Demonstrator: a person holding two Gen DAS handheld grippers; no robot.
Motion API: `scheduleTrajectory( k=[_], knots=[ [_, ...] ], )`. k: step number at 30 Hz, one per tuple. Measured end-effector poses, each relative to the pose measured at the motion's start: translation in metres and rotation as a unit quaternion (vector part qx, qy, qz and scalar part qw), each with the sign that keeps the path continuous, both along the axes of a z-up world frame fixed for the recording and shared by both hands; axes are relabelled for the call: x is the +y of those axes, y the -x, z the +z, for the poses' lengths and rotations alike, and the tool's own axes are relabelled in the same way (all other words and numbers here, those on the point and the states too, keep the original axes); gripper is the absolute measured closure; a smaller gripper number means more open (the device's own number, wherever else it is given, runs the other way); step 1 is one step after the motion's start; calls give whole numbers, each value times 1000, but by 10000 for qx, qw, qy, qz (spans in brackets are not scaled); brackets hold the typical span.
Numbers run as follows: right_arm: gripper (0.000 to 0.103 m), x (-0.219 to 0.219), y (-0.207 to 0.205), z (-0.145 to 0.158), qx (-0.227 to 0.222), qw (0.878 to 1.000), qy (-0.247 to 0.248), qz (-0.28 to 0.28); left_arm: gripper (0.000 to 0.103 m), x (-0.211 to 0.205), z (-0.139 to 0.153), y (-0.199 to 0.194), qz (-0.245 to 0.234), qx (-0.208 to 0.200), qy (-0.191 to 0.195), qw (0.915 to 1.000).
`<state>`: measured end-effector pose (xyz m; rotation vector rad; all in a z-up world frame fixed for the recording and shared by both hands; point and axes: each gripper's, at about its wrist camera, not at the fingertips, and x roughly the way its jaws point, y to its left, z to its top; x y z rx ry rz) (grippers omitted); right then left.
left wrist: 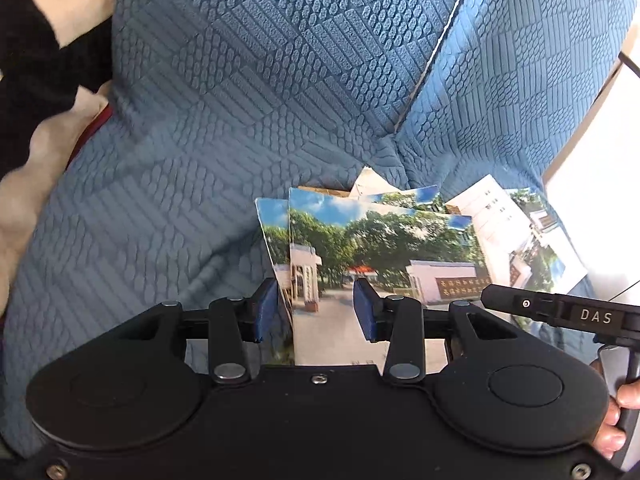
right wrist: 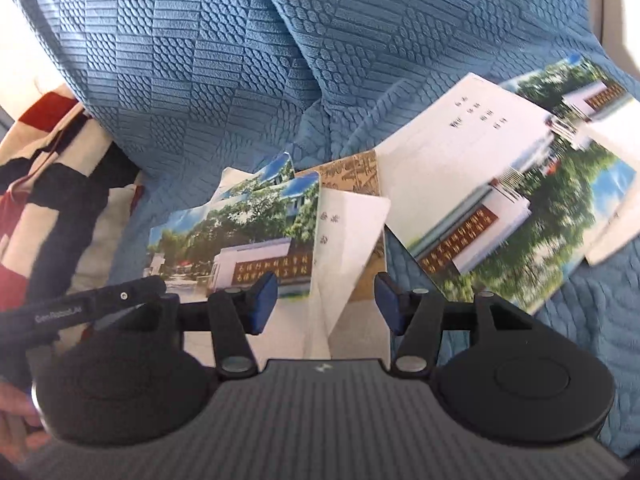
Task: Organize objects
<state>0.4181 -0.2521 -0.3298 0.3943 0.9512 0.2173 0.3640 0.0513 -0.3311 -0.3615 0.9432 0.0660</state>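
Several photo cards (left wrist: 380, 240) showing trees and a white building lie fanned on a blue textured cover (left wrist: 240, 100). My left gripper (left wrist: 316, 308) hangs over their near ends, its blue pads apart and the top card's face showing between them. More cards (left wrist: 516, 224) spread out to the right. In the right wrist view my right gripper (right wrist: 326, 306) stands open over a white card (right wrist: 348, 232) that lies on a photo card (right wrist: 240, 240) and a brown card (right wrist: 352, 172). Neither pad touches the white card. A looser pile (right wrist: 500, 184) lies at the right.
The blue cover (right wrist: 200, 80) rises into cushions behind the cards. A red, black and cream patterned cloth (left wrist: 40, 60) (right wrist: 48, 184) lies at the left. A white surface (left wrist: 600, 160) borders the right. A black part of the other gripper (left wrist: 560, 310) (right wrist: 92, 304) reaches into each view. A person's fingers (left wrist: 616, 420) hold the handle.
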Motion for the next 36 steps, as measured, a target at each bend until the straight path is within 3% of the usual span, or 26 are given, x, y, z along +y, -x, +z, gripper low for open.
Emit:
scheduleTrajectory(
  k=[4,16,25,28,36],
  knots=[
    [34,9,-5,-2,-126,9993,292,196,63,-2,-2,-8,-181,-8,-202,9996],
    [30,21,-28,1,-425,9931,952,539,62,-11,-1,-31,-813,-174,-581,9948],
    [17,45,-24,2,-887,9765,1687,1009,58,-19,-1,-36,-1170,-226,-704,9904],
    [17,44,-25,2,-868,9779,1647,955,58,-21,-1,-33,-1206,-219,-734,9897],
    [19,20,-12,-1,-413,9929,1102,169,59,-15,0,-13,-1113,-153,-627,9917]
  ],
)
